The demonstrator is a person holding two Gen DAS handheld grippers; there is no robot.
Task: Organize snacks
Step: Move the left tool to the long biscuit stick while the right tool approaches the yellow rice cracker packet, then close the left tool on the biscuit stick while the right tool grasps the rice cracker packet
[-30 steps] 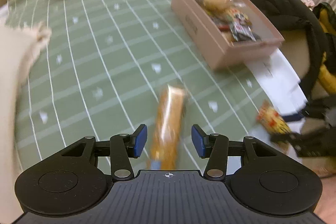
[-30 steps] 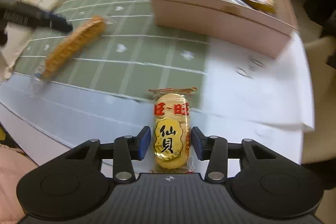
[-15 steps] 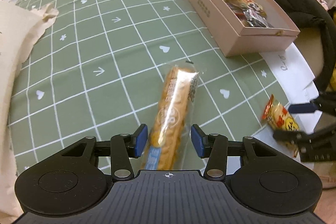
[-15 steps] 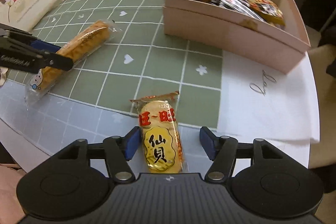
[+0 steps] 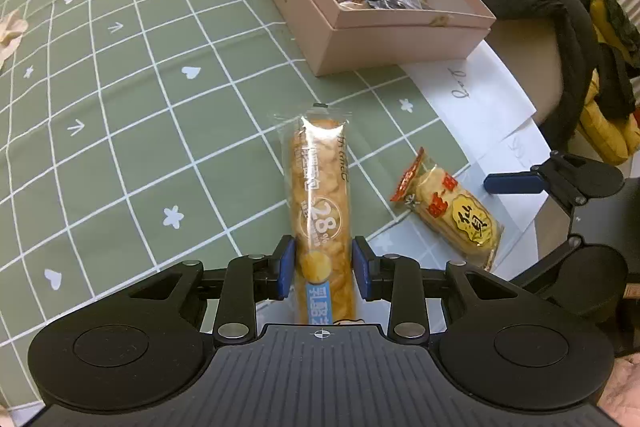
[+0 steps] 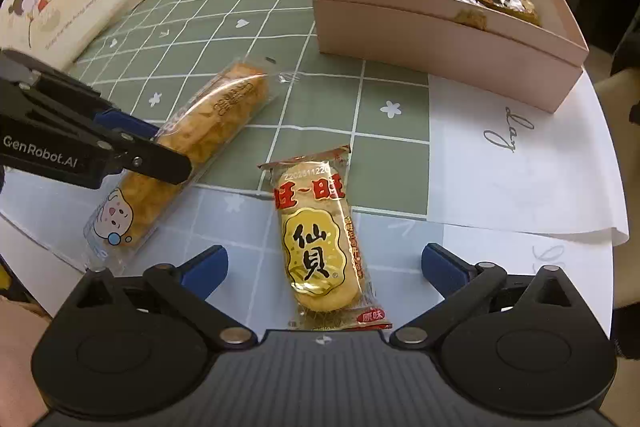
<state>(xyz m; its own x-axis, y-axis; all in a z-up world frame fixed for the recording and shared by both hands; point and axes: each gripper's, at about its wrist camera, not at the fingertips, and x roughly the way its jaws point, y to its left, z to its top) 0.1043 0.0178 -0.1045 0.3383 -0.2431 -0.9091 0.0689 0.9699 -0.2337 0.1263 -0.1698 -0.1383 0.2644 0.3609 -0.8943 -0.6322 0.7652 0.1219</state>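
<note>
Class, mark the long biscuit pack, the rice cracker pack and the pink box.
Biscuit pack [image 5: 320, 195], left wrist view, middle of wrapper.
Rice cracker pack [image 6: 318, 247], right wrist view, gold label.
Pink box [image 6: 436, 39], right wrist view, near side wall.

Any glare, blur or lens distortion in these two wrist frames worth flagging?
Left wrist: sharp, with a glare streak on the long biscuit pack and fisheye bending of the tablecloth grid. Right wrist: also sharp, with foil sheen on the rice cracker packet and the pink box edges bowed by the lens.
</note>
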